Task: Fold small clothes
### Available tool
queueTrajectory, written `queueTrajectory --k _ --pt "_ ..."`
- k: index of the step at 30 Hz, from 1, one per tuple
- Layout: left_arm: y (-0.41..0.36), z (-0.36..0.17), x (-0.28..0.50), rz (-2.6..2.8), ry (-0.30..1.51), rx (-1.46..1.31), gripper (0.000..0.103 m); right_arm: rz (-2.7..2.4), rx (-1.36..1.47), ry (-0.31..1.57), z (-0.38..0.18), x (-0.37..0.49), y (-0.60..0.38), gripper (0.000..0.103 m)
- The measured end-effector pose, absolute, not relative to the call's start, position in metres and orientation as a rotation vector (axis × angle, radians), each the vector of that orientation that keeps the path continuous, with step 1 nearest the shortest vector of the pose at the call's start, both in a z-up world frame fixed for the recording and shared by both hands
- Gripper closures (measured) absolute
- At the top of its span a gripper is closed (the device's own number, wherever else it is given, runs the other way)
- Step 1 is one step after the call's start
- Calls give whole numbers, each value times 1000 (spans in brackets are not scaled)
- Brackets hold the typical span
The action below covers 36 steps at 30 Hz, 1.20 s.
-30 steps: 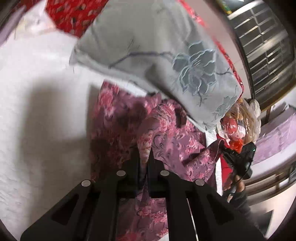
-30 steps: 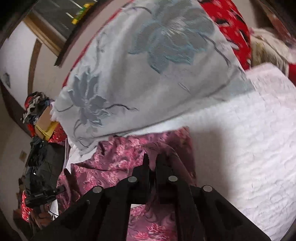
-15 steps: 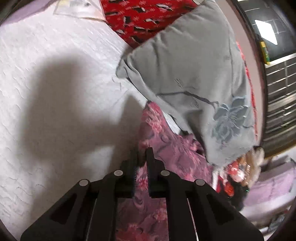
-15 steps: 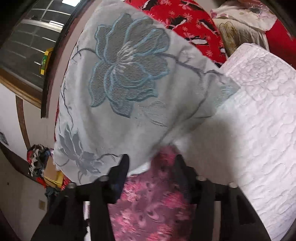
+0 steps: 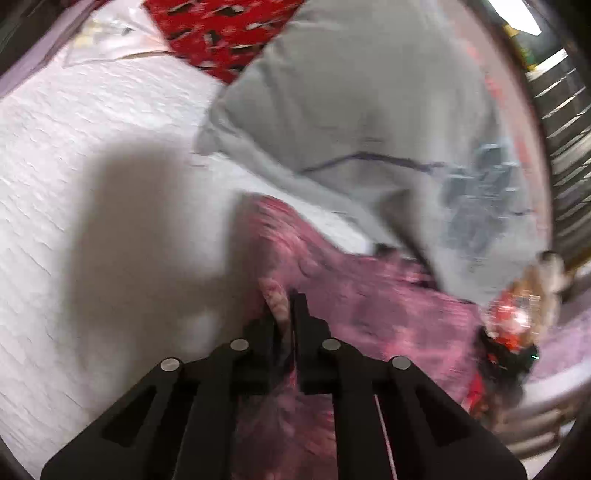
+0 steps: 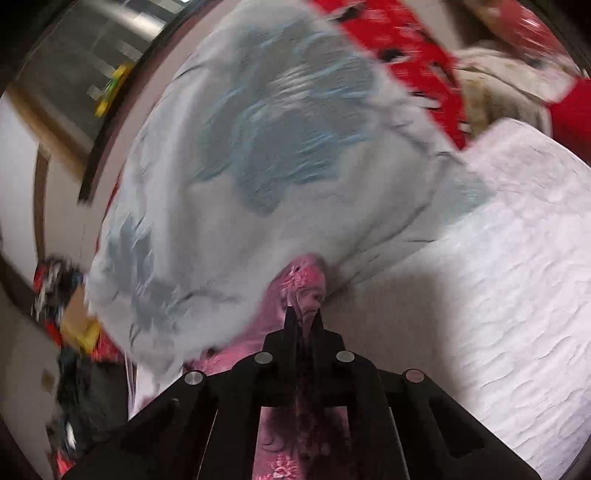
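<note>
A pink and purple floral garment (image 5: 369,306) lies on the white quilted bed (image 5: 92,184), partly under a grey pillow. My left gripper (image 5: 286,306) is shut on a fold of the garment that sticks up between its jaws. In the right wrist view the same garment (image 6: 306,284) shows below the pillow edge, and my right gripper (image 6: 304,317) is shut on a bunched edge of it. Both views are blurred by motion.
A large grey pillow with blue flowers (image 5: 369,129) (image 6: 258,166) lies right behind the garment. A red patterned cloth (image 5: 221,33) (image 6: 391,48) is at the back. Clutter (image 5: 517,325) sits at the bed's edge. White quilt (image 6: 498,295) extends to the right.
The right gripper, open half a second ago, has shut on the garment edge. The left gripper stays shut on the garment, and its view has shifted with blur.
</note>
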<state>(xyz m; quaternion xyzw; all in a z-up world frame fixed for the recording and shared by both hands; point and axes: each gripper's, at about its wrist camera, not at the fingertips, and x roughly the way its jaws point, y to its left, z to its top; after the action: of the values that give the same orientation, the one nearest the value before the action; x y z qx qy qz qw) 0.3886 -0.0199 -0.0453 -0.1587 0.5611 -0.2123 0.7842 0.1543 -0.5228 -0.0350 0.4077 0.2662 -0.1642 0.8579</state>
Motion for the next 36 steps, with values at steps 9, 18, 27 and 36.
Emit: queueTrajectory --k 9,18,27,36 --pt "40 -32 335 -561 1271 -417 67 -321 870 657 -40 89 -507 74" --pt "63 -46 228 -677 1301 -550 43 -289 979 682 -71 -13 -479 56" --pt "71 -56 225 -548 1324 -629 100 -224 866 556 -27 -11 -458 94" --pt "100 -53 224 -408 1325 -508 101 -376 804 752 -54 0 -460 88"
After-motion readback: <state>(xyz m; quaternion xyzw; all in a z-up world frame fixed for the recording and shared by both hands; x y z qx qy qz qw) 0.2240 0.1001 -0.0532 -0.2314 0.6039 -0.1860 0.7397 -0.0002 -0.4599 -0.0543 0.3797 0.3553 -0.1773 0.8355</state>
